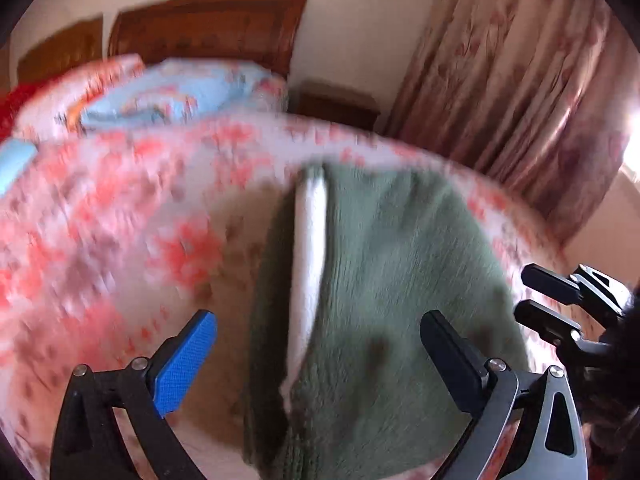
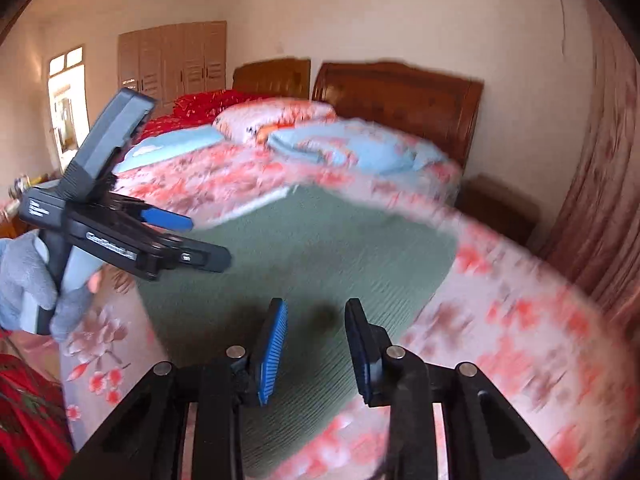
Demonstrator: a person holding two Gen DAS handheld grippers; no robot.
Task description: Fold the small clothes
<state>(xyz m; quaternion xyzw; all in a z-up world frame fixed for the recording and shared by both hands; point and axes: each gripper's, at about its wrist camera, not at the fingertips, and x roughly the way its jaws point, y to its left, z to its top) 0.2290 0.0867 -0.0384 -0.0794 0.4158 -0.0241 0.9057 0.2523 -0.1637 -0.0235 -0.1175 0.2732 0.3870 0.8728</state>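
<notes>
A green knitted garment (image 1: 392, 280) with a white inner edge (image 1: 308, 264) lies flat on the floral bedspread (image 1: 100, 220). My left gripper (image 1: 320, 344) is open and empty, held just above the garment's near part. In the right wrist view the same garment (image 2: 312, 248) spreads ahead. My right gripper (image 2: 316, 344) is open and empty above its near edge. The left gripper (image 2: 200, 240), held by a grey-gloved hand, also shows in the right wrist view at the garment's left side. The right gripper (image 1: 536, 300) also shows at the right edge of the left wrist view. Both views are blurred.
The bed has a wooden headboard (image 2: 400, 96), blue and floral pillows (image 2: 360, 152) and a red blanket (image 2: 200, 108) at the far end. A wooden nightstand (image 1: 336, 104) and a floral curtain (image 1: 520, 80) stand to the right. A wardrobe (image 2: 172, 60) stands at the far wall.
</notes>
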